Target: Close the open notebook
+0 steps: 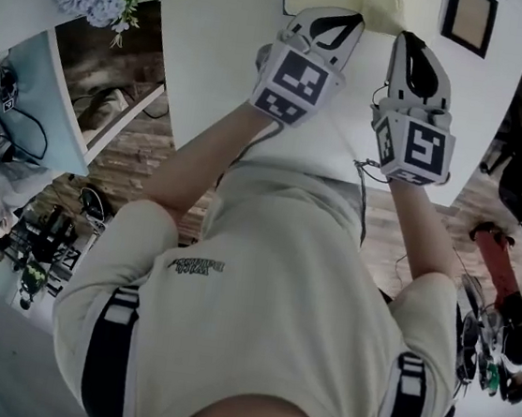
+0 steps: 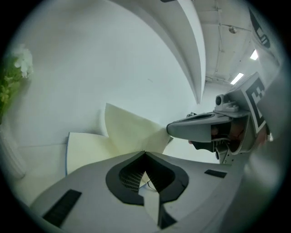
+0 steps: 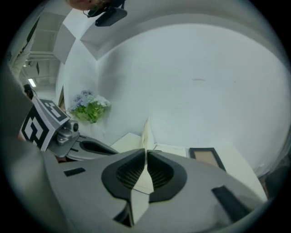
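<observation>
At the upper middle of the head view, the left gripper (image 2: 145,154) has its jaws pressed together on the lower edge of a lifted page (image 2: 129,129) of the open notebook (image 1: 381,2). The right gripper (image 3: 146,153) is all but shut on the same upright page. Both should probably arc together over the spine, pinching lightly so the page doesn't crease.

Cream short-sleeved shirt (image 1: 280,281), black straps (image 1: 110,345) over both shoulders. The left tool (image 1: 333,23) and right tool (image 1: 411,47) are pale grey with black pads and black-and-white marker cubes (image 1: 300,85).
</observation>
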`<state>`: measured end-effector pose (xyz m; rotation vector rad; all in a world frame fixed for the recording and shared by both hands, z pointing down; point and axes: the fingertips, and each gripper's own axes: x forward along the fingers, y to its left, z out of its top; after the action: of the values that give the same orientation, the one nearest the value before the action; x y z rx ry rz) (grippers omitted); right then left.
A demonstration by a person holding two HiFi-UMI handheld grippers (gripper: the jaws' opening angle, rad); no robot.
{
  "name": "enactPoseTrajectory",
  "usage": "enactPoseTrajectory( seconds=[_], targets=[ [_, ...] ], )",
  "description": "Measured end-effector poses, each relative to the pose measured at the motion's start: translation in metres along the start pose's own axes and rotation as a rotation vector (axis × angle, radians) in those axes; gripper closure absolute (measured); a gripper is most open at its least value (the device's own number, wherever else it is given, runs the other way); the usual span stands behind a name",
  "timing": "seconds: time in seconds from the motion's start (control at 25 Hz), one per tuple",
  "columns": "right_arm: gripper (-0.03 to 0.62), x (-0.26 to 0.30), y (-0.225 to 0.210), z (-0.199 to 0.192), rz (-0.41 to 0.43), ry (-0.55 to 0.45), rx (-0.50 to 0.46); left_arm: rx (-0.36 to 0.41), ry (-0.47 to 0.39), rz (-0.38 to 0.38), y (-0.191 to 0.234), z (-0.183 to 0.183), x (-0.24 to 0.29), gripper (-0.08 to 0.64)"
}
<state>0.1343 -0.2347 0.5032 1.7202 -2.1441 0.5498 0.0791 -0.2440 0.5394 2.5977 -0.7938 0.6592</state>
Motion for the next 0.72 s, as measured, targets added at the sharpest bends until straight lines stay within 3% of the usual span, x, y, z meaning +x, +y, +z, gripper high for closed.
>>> enactPoseTrajectory(
  seconds=[0.12,0.32,0.48,0.6,0.72],
  targets=[
    [0.567,0.002,-0.035,-0.019,-0.079,0.023,0.006,0.0,0.054,-0.014,-0.014,-0.016,0.027,0.546],
    [0.563,0.007,-0.083,-0.07,-0.186,0.145,0.001,-0.008,0.118,-0.014,-0.023,-0.037,0.054,0.546],
    [0.568,0.013,-0.099,-0.113,-0.191,0.273,0.036,0.002,0.157,-0.008,-0.026,-0.048,0.064,0.546],
    [0.568,0.011,-0.101,-0.107,-0.182,0.252,0.045,-0.001,0.145,-0.012,-0.03,-0.044,0.064,0.546],
    [0.526,0.007,-0.083,-0.072,-0.149,0.163,-0.002,-0.004,0.103,-0.004,-0.027,-0.03,0.05,0.546]
  ],
)
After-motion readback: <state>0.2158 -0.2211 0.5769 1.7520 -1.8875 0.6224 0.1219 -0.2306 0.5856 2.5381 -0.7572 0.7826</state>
